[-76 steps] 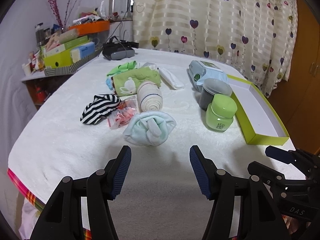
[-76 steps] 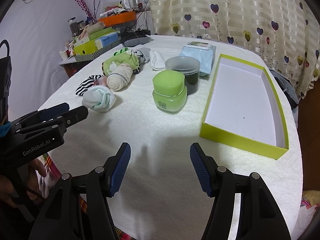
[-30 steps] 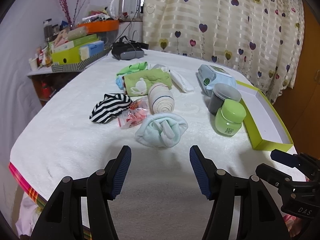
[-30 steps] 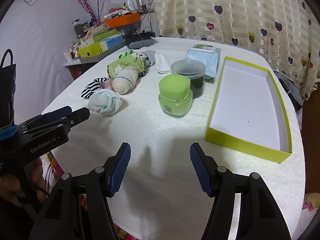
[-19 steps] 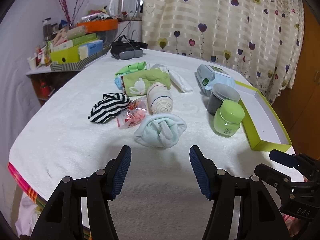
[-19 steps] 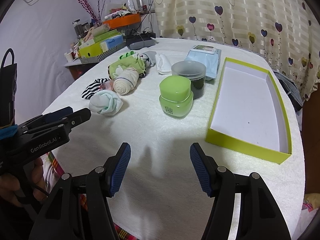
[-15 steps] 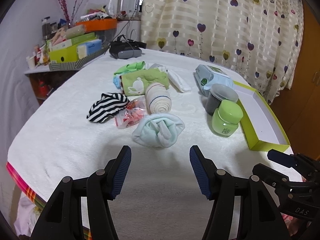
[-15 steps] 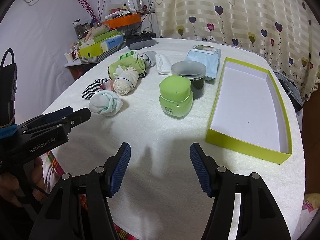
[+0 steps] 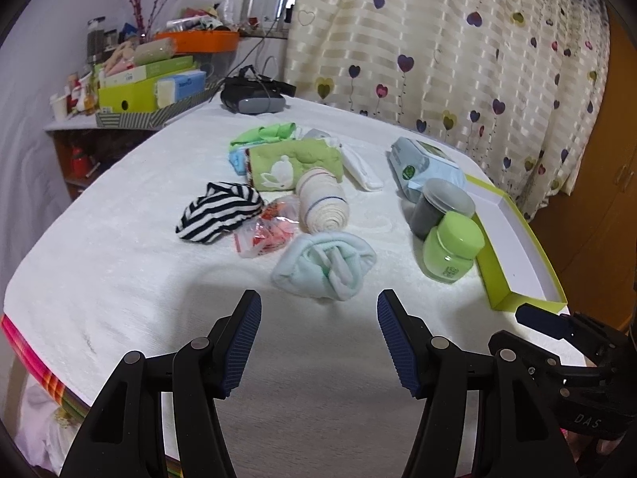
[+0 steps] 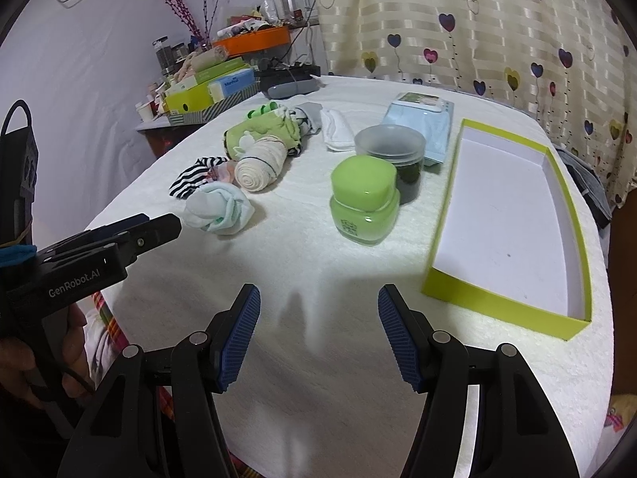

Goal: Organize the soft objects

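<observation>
Our left hand-held gripper (image 9: 318, 332) hangs released and empty; straight ahead, just beyond its fingertips, lies the pale mint rolled terry sock bundle (image 9: 324, 269) on the white-towelled counter (image 9: 119, 259). Our right hand-held gripper (image 10: 318, 328), equally released, sits farther off, nearer the shallow lime-green cardboard box (image 10: 505, 215).

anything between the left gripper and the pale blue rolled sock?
Nothing. In the left wrist view only bare white towel lies between the open left gripper and the pale blue rolled sock, straight ahead of it.
</observation>
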Tool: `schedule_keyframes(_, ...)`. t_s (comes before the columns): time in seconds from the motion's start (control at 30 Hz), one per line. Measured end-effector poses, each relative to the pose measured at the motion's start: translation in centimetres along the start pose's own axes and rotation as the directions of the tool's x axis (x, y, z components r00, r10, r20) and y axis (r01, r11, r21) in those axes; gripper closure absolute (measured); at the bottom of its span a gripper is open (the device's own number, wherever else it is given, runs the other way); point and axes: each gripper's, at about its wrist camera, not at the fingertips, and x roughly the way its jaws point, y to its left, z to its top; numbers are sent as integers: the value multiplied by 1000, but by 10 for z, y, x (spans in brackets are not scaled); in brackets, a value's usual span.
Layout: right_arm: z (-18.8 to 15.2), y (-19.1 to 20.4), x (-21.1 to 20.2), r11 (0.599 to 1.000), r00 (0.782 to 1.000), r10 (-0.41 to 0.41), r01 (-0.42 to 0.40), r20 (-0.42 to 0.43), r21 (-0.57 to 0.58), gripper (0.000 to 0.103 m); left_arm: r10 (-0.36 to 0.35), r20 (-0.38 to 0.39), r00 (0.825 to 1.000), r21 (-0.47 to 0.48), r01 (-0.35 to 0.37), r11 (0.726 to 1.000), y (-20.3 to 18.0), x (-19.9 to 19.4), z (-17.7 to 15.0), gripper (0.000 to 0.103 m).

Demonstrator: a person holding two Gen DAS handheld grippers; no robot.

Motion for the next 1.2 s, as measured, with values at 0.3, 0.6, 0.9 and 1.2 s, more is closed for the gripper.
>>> schedule_keyframes(0.3,12,17,15,997,998,59,-60,-5,-55,40,39,-11,999,-31,-39,999,24,11,6,42)
schedule_keyframes(0.6,31,36,39,988,993,111,-113,-27,-103,40,48,-15,999,-74,-49,996,50,21,12,42)
schedule_keyframes(0.9,54,54,69,971,983,180,-185,-44,-153,40,27,-25,999,-108,-30,994,74,33,22,42)
schedule_keyframes(1.2,65,71,98,953,971,220,-234,-88,-195,40,11,-18,1000,-126,-13,992,86,37,23,42)
